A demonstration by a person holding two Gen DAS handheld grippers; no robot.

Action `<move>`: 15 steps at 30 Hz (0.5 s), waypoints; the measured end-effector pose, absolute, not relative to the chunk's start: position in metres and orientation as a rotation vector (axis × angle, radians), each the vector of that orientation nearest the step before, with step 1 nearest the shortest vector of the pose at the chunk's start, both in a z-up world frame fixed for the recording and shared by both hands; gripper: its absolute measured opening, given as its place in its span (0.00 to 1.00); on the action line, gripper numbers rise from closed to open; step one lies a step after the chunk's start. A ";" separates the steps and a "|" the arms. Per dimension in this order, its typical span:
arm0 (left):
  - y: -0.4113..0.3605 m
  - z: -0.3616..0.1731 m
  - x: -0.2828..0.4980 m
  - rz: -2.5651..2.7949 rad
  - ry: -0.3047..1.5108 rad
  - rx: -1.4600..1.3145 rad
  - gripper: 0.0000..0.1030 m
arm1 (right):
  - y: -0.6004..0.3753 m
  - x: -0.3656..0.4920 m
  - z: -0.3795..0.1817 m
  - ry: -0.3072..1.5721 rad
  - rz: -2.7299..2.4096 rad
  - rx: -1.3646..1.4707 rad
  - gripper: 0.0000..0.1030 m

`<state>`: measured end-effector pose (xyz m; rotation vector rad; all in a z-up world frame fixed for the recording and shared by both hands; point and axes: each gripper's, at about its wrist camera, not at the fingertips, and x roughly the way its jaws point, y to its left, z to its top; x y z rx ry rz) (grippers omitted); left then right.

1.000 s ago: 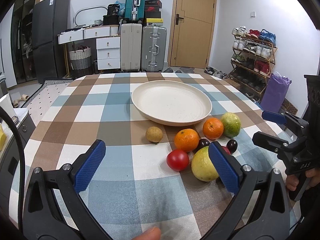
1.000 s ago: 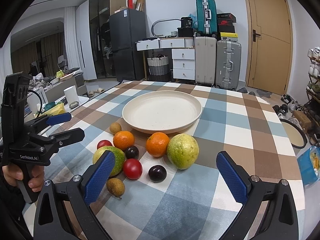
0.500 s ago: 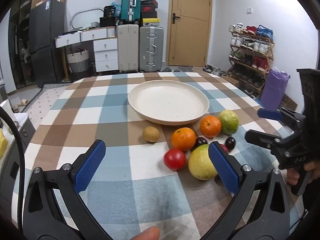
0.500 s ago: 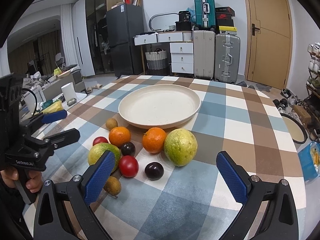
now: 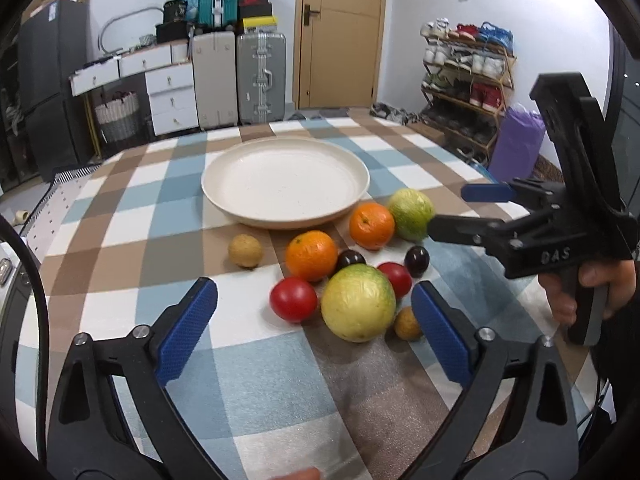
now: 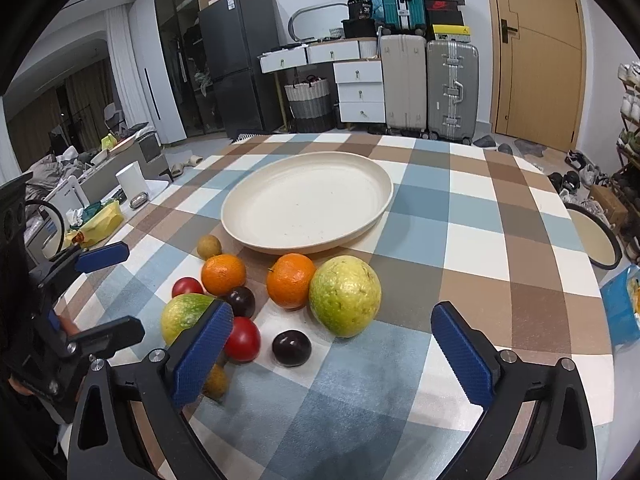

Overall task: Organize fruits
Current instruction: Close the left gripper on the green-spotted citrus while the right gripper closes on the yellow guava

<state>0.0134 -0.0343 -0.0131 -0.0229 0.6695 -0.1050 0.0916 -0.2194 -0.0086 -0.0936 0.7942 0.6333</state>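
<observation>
A cream plate [image 5: 284, 180] [image 6: 308, 200] lies bare on the checked tablecloth. In front of it is a cluster of fruit: two oranges [image 5: 311, 255], two yellow-green guavas [image 5: 358, 303] [image 6: 345, 296], two red tomatoes [image 5: 294, 299], two dark plums [image 6: 292, 347] and two small brown fruits [image 5: 245, 251]. My left gripper [image 5: 314, 330] is just short of the near guava and tomato; its jaws are closing, with nothing pressed between them. My right gripper [image 6: 334, 348] is open before the far guava and a plum, holding nothing. A person's hand holds each gripper.
The round table's edge runs close on the right, with a shoe rack [image 5: 468, 76] and purple bag [image 5: 516, 144] beyond. Suitcases [image 6: 428, 84], white drawers and a door stand behind the table. A low side table with clutter [image 6: 96, 224] sits to the left.
Both grippers have come closer to the fruit cluster. In the left wrist view the right gripper has moved leftward up to the far guava. The left jaws stand slightly narrower.
</observation>
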 end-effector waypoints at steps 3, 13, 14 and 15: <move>-0.035 -0.017 0.017 -0.136 0.698 -0.043 0.91 | -0.219 0.098 -0.014 0.824 0.631 -0.086 0.90; -0.048 -0.025 0.030 -0.174 0.759 -0.008 0.77 | -0.217 0.117 -0.022 0.867 0.644 -0.074 0.77; -0.049 -0.025 0.031 -0.180 0.764 -0.003 0.74 | -0.217 0.118 -0.023 0.869 0.644 -0.071 0.76; -0.051 -0.026 0.032 -0.183 0.768 0.002 0.73 | -0.217 0.119 -0.024 0.870 0.644 -0.067 0.76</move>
